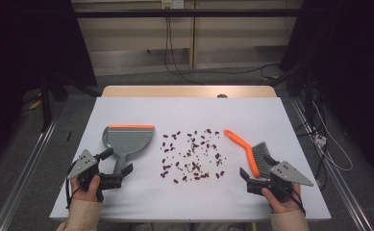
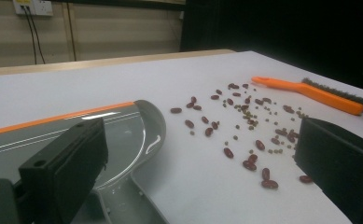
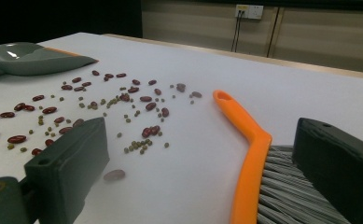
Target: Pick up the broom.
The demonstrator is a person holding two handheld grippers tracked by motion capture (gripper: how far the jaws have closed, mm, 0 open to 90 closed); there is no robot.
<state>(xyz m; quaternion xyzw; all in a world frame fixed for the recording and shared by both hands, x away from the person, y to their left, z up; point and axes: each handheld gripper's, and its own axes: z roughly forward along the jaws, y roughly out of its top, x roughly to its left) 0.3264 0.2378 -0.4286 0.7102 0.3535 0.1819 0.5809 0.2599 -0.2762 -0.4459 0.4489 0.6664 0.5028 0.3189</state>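
A grey dustpan with an orange lip lies left of centre, its handle pointing at the person. My left gripper is open, and the handle lies between its jaws, untouched. Red beans and small green peas are scattered over the middle of the white table. To their right lies an orange-backed brush with grey bristles. My right gripper stands open around the brush's bristle end, with its pads apart from it.
The table's front edge runs just behind both hands. A wooden strip borders the far edge. Past it, cables trail over the floor by a wall. Dark gaps flank the table on both sides.
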